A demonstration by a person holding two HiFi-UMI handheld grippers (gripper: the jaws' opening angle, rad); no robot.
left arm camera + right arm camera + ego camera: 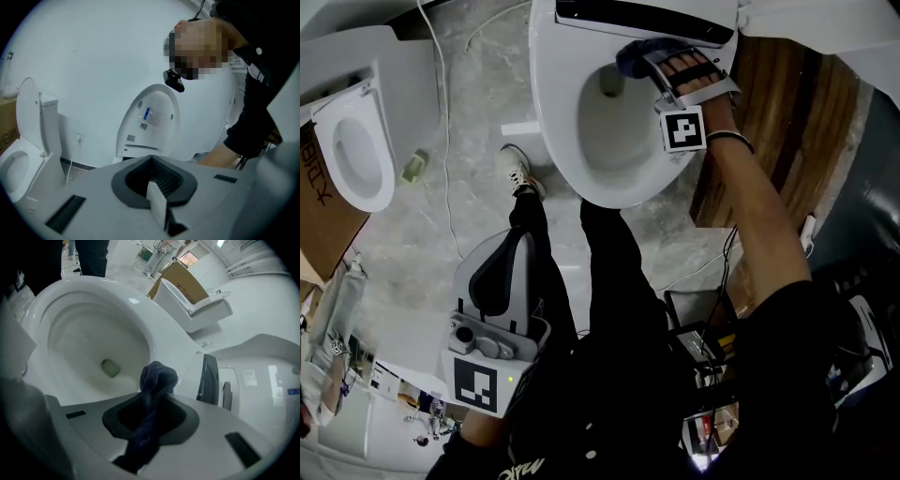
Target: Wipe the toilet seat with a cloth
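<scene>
A white toilet (581, 141) stands open below me, its bowl (89, 343) bare with the drain hole (111, 367) showing. My right gripper (645, 64) reaches over the back of the rim, near the dark hinge strip (642, 14), and is shut on a dark blue cloth (633, 54). In the right gripper view the cloth (158, 376) sticks out bunched past the jaws, just over the rim (161, 345). My left gripper (514, 246) hangs low by the person's leg, away from the toilet. In its own view the left gripper (157, 187) looks shut and holds nothing.
A second toilet (352, 150) and a cardboard box (323, 211) stand at the left. White cables (445, 112) trail over the marbled floor, and a wooden board (787, 122) leans at the right. The person's shoe (520, 171) rests beside the toilet base.
</scene>
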